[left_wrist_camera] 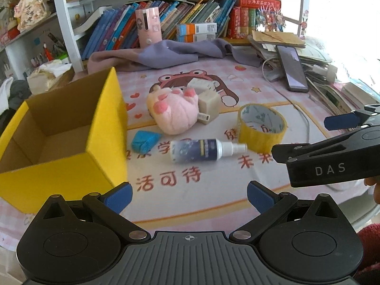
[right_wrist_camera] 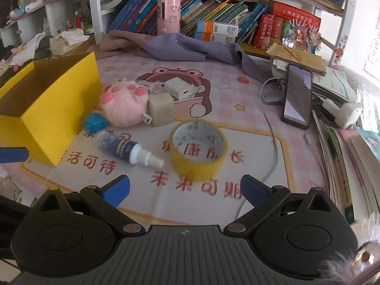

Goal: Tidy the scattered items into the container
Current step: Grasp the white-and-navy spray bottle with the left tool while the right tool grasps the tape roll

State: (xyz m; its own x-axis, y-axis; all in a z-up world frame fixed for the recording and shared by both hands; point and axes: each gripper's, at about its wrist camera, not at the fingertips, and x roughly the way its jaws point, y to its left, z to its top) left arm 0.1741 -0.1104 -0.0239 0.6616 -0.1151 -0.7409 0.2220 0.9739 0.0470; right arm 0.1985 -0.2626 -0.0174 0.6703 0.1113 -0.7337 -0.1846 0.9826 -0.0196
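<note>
Two grippers spread wide, tape roll, spray bottle, yellow box empty.

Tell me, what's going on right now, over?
Both claws open, empty: left claw, right claw. Yellow box empty; tape roll, spray bottle, plush toy loose on mat. Nothing blocking.

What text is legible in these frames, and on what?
"DAS": white letters on the side of the right gripper, seen from the left wrist view.
"活可待" and "未来可期": red characters on the desk mat.
"健康成长": red on the mat, partly hidden by the tape roll.
Spray bottle label, book spines, plush toy tag: too small or blurred to read.
</note>
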